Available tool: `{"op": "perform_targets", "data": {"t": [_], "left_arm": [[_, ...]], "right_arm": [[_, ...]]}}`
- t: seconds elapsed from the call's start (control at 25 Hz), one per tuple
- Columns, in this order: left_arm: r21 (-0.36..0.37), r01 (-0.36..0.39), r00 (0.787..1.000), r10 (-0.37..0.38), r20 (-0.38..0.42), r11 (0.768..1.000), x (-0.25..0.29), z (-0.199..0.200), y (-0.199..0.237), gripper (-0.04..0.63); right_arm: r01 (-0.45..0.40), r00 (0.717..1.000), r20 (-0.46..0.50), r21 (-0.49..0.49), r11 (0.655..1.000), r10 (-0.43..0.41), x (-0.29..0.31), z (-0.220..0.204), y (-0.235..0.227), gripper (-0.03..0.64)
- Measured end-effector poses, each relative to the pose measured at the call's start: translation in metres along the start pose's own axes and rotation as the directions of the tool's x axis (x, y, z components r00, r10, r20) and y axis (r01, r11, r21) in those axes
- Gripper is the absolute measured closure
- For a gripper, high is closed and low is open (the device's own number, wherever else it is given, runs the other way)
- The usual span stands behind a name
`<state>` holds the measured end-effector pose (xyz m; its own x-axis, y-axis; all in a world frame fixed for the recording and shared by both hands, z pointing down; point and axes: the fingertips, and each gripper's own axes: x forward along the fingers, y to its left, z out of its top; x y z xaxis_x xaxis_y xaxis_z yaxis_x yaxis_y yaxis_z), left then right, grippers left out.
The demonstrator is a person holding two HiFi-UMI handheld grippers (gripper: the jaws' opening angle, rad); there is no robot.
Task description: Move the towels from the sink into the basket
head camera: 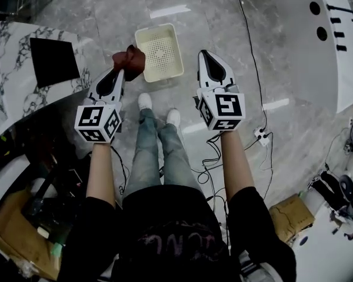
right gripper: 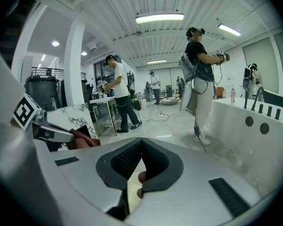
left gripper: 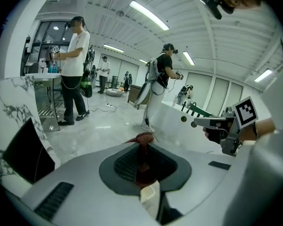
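Observation:
A dark red towel [head camera: 129, 59] hangs bunched from my left gripper [head camera: 124, 70], which is shut on it just left of the cream perforated basket [head camera: 159, 51] on the floor. In the left gripper view the towel [left gripper: 144, 139] sits pinched between the jaws. My right gripper [head camera: 204, 55] is shut with nothing in it and hovers beside the basket's right edge. The right gripper view shows its closed jaws [right gripper: 140, 141], the basket [right gripper: 132, 197] below them, and the towel [right gripper: 83, 141] at the left.
A marble counter [head camera: 9, 69] with a black panel [head camera: 53, 60] stands at the left. A white fixture [head camera: 341, 46] curves along the upper right. Cables and a power strip [head camera: 262, 136] lie on the floor, a cardboard box [head camera: 291, 216] lower right. People stand in the background [left gripper: 73, 69].

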<state>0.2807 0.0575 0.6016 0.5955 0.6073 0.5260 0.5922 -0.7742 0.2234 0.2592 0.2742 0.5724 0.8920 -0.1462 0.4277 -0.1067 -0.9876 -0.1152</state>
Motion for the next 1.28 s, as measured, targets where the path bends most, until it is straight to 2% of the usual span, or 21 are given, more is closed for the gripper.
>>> {"op": "perform_targets", "data": {"t": [0.12,0.36,0.56,0.8,1.28], "left_arm": [[-0.020,0.014,0.999,-0.015,-0.036,1.000,0.035,-0.032,0.008,0.545],[-0.065,0.035,0.995,-0.040,-0.090,0.997,0.099,-0.104,0.024,0.545],[-0.047,0.052,0.991,-0.057,-0.119,0.998,0.155,-0.166,0.046,0.545],[-0.025,0.076,0.985,-0.079,-0.154,0.997,0.217,-0.253,0.065,0.545],[0.011,0.140,0.969,-0.135,-0.205,0.990,0.330,-0.385,0.092,0.544]], "right_arm": [[0.019,0.999,-0.035,-0.013,1.000,-0.020,0.019,-0.041,-0.014,0.601],[0.049,0.996,-0.076,0.027,0.998,-0.047,0.056,-0.118,-0.034,0.601],[0.063,0.993,-0.102,0.052,0.997,-0.057,0.094,-0.189,-0.047,0.601],[0.054,0.990,-0.130,0.035,0.998,-0.049,0.138,-0.282,-0.063,0.601],[0.056,0.989,-0.142,0.039,0.998,-0.050,0.219,-0.418,-0.089,0.601]]}}
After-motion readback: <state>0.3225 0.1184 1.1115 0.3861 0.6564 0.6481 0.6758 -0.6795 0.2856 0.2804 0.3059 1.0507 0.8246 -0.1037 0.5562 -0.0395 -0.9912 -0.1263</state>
